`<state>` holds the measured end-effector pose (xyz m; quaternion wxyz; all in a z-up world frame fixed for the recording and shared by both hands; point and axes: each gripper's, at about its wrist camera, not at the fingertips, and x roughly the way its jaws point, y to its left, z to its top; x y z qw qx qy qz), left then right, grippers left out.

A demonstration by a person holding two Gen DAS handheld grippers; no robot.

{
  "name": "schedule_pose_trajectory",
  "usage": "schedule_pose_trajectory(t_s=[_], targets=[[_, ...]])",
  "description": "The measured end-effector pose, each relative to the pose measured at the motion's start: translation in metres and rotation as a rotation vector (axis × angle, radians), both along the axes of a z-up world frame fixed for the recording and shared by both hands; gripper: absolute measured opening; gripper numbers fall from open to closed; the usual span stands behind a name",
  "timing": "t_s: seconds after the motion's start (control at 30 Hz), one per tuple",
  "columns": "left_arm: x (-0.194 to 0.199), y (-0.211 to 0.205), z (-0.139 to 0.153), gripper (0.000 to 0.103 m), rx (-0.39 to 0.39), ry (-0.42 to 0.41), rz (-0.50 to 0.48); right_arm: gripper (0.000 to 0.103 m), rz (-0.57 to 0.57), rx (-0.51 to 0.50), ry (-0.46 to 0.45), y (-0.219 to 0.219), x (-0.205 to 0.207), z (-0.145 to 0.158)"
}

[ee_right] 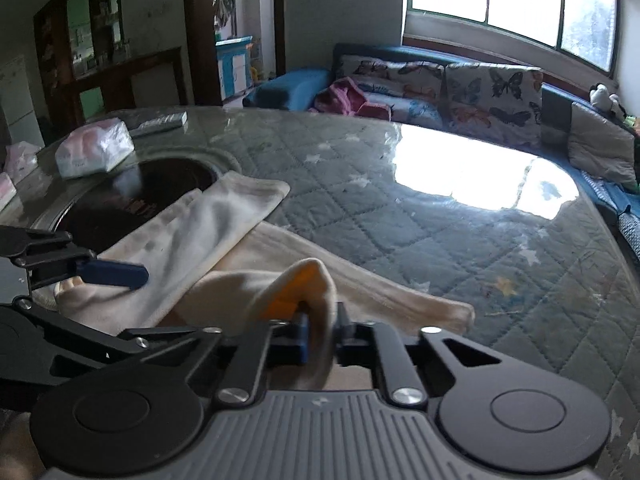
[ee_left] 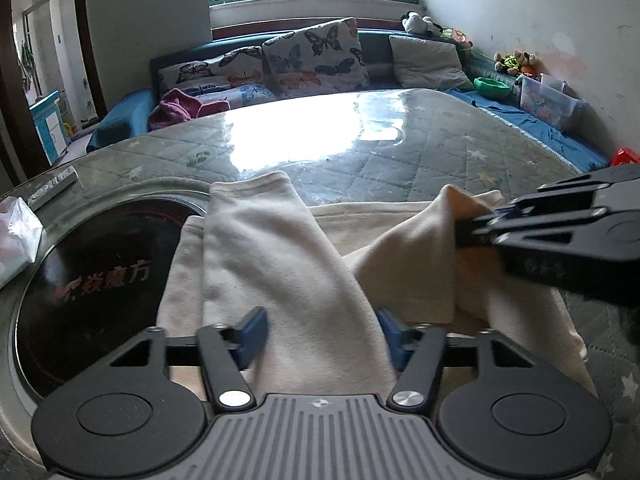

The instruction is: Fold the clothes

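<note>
A cream garment (ee_left: 280, 264) lies on the glass-topped quilted table (ee_left: 400, 160). One cream sleeve or leg lies between the blue fingers of my left gripper (ee_left: 320, 336), whose jaws are wide open around it. My right gripper (ee_right: 320, 340) is shut on a bunched fold of the same garment (ee_right: 224, 232) and holds it lifted a little off the table. It shows in the left wrist view (ee_left: 472, 228) at the right, pinching the cloth. The left gripper shows in the right wrist view (ee_right: 116, 274) at the left.
A dark round inset (ee_left: 96, 280) sits in the table (ee_right: 440, 240) at the left. A tissue pack (ee_right: 94, 154) and a remote (ee_right: 160, 124) lie beyond it. A sofa with butterfly cushions (ee_left: 312, 60) stands behind the table, and a clear box (ee_left: 548, 100) at the right.
</note>
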<state>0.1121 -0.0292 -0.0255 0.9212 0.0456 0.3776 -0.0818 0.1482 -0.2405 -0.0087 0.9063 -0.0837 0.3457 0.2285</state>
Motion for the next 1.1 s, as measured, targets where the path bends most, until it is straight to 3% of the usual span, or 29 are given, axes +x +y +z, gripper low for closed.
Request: schedule_pose_trajectory(t_s=[0.23, 0.33, 0.6, 0.8, 1.0, 1.1], targets=[[0.0, 0.013, 0.004, 0.012, -0.033, -0.016, 0.013, 0.004, -0.111, 0.017, -0.105, -0.026, -0.023, 0.023], [-0.005, 0.018, 0.008, 0.006, -0.05, -0.034, 0.027, 0.004, -0.163, 0.005, -0.133, -0.041, -0.037, 0.028], [-0.034, 0.051, 0.035, 0.004, -0.107, -0.123, 0.11, 0.004, -0.309, -0.01, -0.141, -0.084, -0.072, 0.023], [-0.065, 0.09, 0.054, 0.002, -0.142, -0.166, 0.21, 0.004, -0.403, 0.044, -0.12, -0.113, -0.099, 0.019], [-0.07, 0.074, 0.058, 0.005, -0.146, -0.149, 0.141, 0.005, -0.486, 0.09, -0.086, -0.128, -0.121, 0.008], [-0.059, 0.051, 0.055, 0.015, -0.128, -0.131, 0.089, 0.012, -0.511, 0.097, -0.064, -0.135, -0.129, 0.001]])
